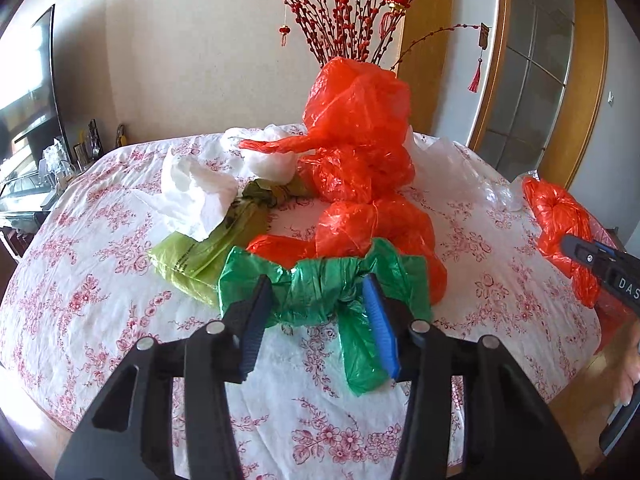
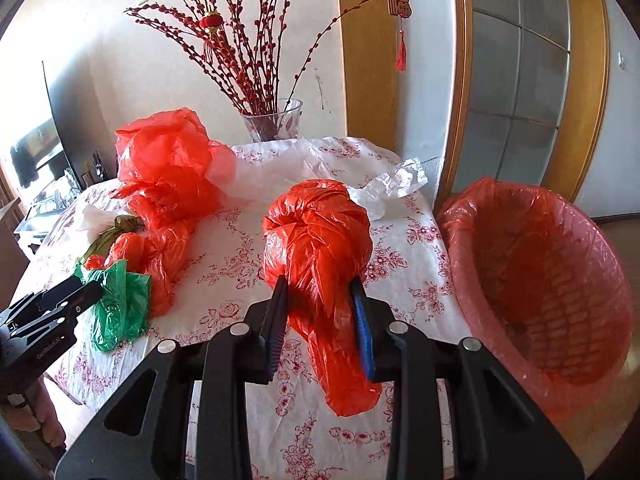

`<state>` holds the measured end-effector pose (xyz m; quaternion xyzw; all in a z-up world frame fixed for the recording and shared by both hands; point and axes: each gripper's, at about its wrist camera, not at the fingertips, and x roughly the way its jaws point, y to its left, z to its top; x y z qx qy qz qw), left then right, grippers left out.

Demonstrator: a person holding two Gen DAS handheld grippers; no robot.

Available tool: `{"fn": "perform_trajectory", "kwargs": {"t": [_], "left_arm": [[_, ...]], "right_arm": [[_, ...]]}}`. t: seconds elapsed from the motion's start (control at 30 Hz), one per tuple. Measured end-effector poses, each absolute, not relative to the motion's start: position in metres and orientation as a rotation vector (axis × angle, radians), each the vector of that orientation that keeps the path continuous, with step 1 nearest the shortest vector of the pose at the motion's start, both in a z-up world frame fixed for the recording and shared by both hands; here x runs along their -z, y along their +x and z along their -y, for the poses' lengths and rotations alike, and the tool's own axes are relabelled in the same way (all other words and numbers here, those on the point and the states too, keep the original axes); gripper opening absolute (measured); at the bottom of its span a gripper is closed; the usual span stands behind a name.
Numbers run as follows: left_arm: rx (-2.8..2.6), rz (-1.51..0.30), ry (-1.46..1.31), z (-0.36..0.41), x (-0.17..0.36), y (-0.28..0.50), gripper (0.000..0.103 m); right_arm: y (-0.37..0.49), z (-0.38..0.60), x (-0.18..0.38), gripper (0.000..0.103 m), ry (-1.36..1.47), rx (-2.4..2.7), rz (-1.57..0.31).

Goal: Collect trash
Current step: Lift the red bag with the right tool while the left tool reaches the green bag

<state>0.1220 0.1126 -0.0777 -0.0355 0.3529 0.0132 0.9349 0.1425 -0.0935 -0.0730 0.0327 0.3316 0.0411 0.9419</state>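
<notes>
My left gripper [image 1: 318,294] is open with its jaws around a crumpled green plastic bag [image 1: 320,284] on the floral tablecloth [image 1: 100,280]; the bag also shows in the right wrist view [image 2: 120,300]. My right gripper [image 2: 320,300] is shut on a knotted red plastic bag [image 2: 316,240], held just above the table; that bag shows at the right of the left wrist view [image 1: 560,220]. A waste basket lined with a red bag [image 2: 540,280] stands beside the table on the right.
A pile of red bags [image 1: 360,140], a yellow-green bag [image 1: 208,248], crumpled white tissue [image 1: 196,196] and clear plastic [image 2: 396,184] lie on the table. A glass vase [image 2: 276,120] with red branches stands at the back. A door [image 2: 520,80] is on the right.
</notes>
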Motion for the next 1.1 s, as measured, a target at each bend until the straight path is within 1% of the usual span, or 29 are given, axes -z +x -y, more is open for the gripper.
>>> {"fn": "perform_trajectory", "kwargs": {"t": [0.1, 0.2, 0.23, 0.33, 0.5, 0.7, 0.9, 1.1], "left_arm": [[-0.029, -0.729, -0.064, -0.109, 0.082, 0.124, 0.041], [-0.031, -0.725, -0.045, -0.107, 0.083, 0.123, 0.027], [-0.027, -0.724, -0.045, -0.107, 0.083, 0.122, 0.024], [-0.027, -0.720, -0.036, -0.105, 0.082, 0.121, 0.020], [-0.019, -0.704, -0.047, -0.105, 0.073, 0.115, 0.018], [0.008, -0.645, -0.050, -0.098, 0.047, 0.103, 0.018], [0.064, -0.600, -0.059, -0.079, 0.022, 0.102, 0.018], [0.129, -0.595, -0.068, -0.052, 0.012, 0.113, 0.018]], "right_arm": [[0.140, 0.097, 0.073, 0.031, 0.076, -0.078, -0.675], [0.138, 0.101, 0.073, 0.031, 0.082, -0.076, -0.673], [0.138, 0.101, 0.073, 0.031, 0.083, -0.076, -0.672], [0.136, 0.103, 0.072, 0.031, 0.087, -0.078, -0.669], [0.132, 0.108, 0.070, 0.031, 0.094, -0.079, -0.662], [0.126, 0.117, 0.066, 0.031, 0.108, -0.077, -0.648], [0.120, 0.129, 0.060, 0.031, 0.124, -0.061, -0.629], [0.112, 0.149, 0.055, 0.031, 0.141, -0.027, -0.608]]}}
